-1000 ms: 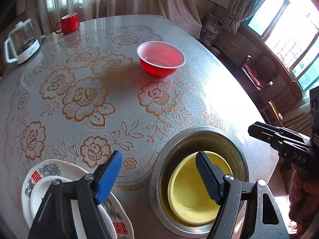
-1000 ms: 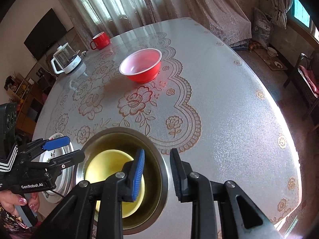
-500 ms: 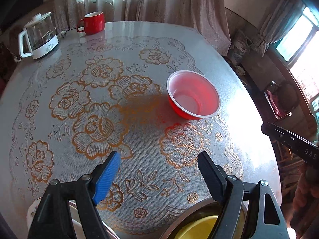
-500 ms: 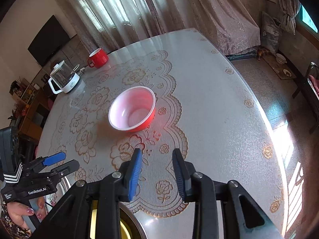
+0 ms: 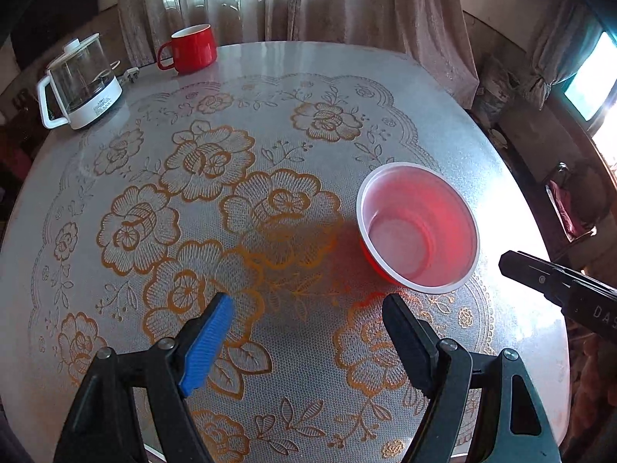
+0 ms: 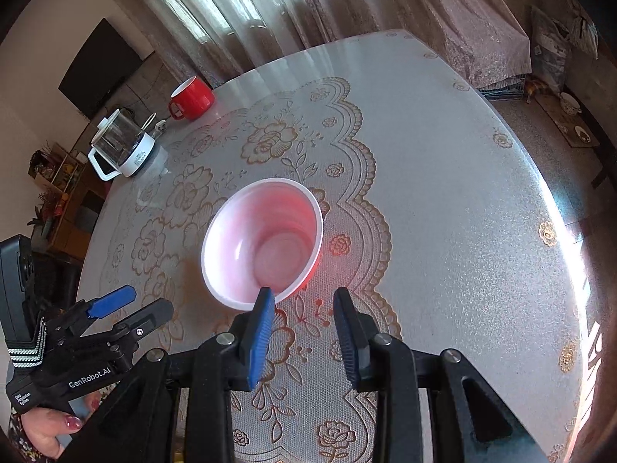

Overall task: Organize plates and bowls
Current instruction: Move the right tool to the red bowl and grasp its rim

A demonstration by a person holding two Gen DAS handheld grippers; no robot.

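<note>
Left gripper and right gripper agape, empty

Daylight enters from the right; glare whitens the table edge. Fisheye bending and dark corners; focus sharp.

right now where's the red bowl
The red bowl stands upright on the floral tablecloth, just beyond the right gripper in the right wrist view; in the left wrist view it lies right of centre, well this side of the red mug.
</note>
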